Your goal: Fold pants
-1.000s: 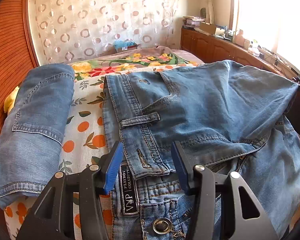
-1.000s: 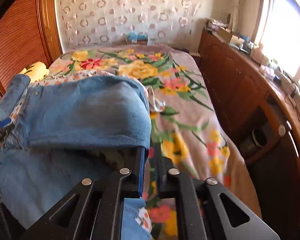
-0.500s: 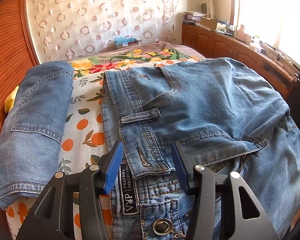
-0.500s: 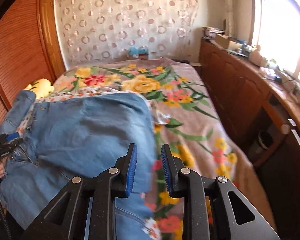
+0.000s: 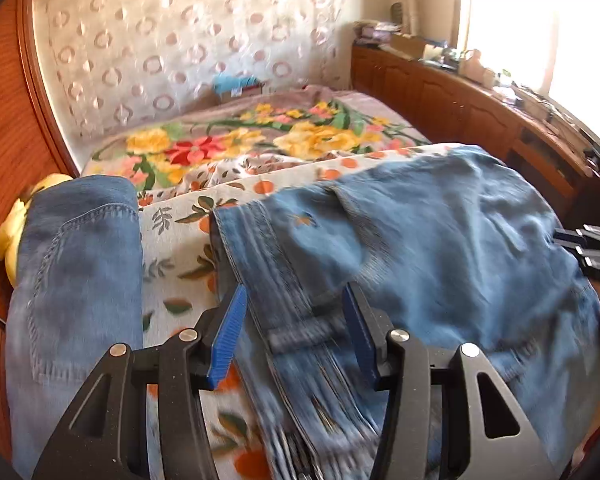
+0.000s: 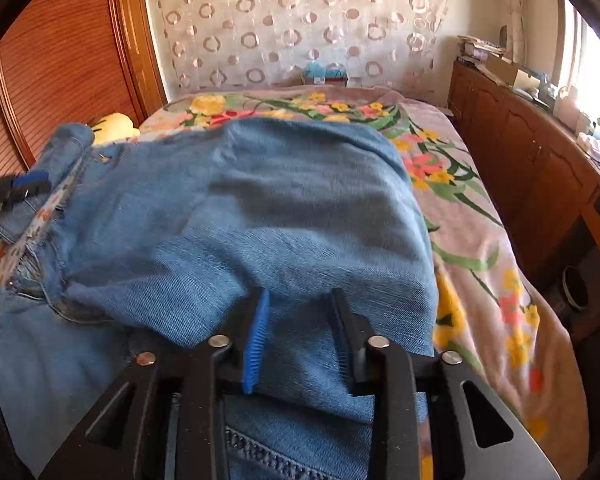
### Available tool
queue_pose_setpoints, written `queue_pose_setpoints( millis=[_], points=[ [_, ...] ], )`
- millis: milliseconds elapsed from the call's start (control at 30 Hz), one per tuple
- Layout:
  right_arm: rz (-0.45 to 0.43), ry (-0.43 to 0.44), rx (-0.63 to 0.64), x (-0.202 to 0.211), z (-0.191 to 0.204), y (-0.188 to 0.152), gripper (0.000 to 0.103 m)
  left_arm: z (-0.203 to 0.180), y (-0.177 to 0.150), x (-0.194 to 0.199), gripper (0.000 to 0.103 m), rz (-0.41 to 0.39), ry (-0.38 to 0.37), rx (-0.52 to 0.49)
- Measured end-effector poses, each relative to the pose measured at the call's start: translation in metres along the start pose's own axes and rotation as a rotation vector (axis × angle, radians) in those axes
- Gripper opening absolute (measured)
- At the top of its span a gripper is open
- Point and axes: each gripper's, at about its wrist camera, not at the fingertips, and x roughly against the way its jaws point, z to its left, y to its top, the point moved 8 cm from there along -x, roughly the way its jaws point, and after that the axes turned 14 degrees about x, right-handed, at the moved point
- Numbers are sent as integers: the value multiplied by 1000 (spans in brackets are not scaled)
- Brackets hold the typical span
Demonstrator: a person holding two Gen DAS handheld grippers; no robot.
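Note:
The blue jeans lie folded over on the bed, waistband towards the left; they also show in the right wrist view. My left gripper is open, its blue pads either side of the waistband and belt loop, just above the cloth. My right gripper is open over the folded leg part near its right edge. The right gripper's tip shows at the right edge of the left wrist view; the left gripper's tip shows at the left edge of the right wrist view.
A second folded pair of jeans lies at the left on an orange-print cloth. A yellow soft toy sits by the wooden headboard. The floral bedspread stretches right. A wooden cabinet with clutter runs under the window.
The right gripper let go of the jeans' fold, opened wide and moved left over the denim. The left gripper, open throughout, moved forward along the waistband.

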Motion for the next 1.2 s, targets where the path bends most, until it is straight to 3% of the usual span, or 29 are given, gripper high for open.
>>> queue_pose_setpoints(
  millis=[267, 500, 567, 600, 633, 733, 900, 1000, 1200],
  points=[
    [-10, 12, -29, -2, 1, 9, 41, 26, 30, -56, 51, 56, 77, 47],
    [-11, 7, -28, 1, 5, 8, 41, 32, 40, -74, 48, 85, 67, 85],
    [-12, 6, -29, 1, 5, 8, 41, 29, 40, -76, 39, 93, 41, 89],
    [-11, 5, -28, 1, 5, 8, 41, 26, 39, -76, 27, 95, 21, 83],
    [-11, 3, -27, 1, 5, 8, 41, 23, 39, -77, 21, 98, 13, 71],
    [-10, -2, -28, 2, 4, 7, 42, 16, 41, -65, 9, 58, 35, 32],
    [-40, -37, -67, 10, -4, 6, 43, 32, 74, -19, 8, -103, 50, 112],
    [-42, -33, -89, 10, -7, 4, 43, 38, 78, -19, 14, -92, 67, 114],
    [-48, -28, -120, 11, -11, 1, 43, 38, 53, -26, 25, -37, 89, 91]
  ],
)
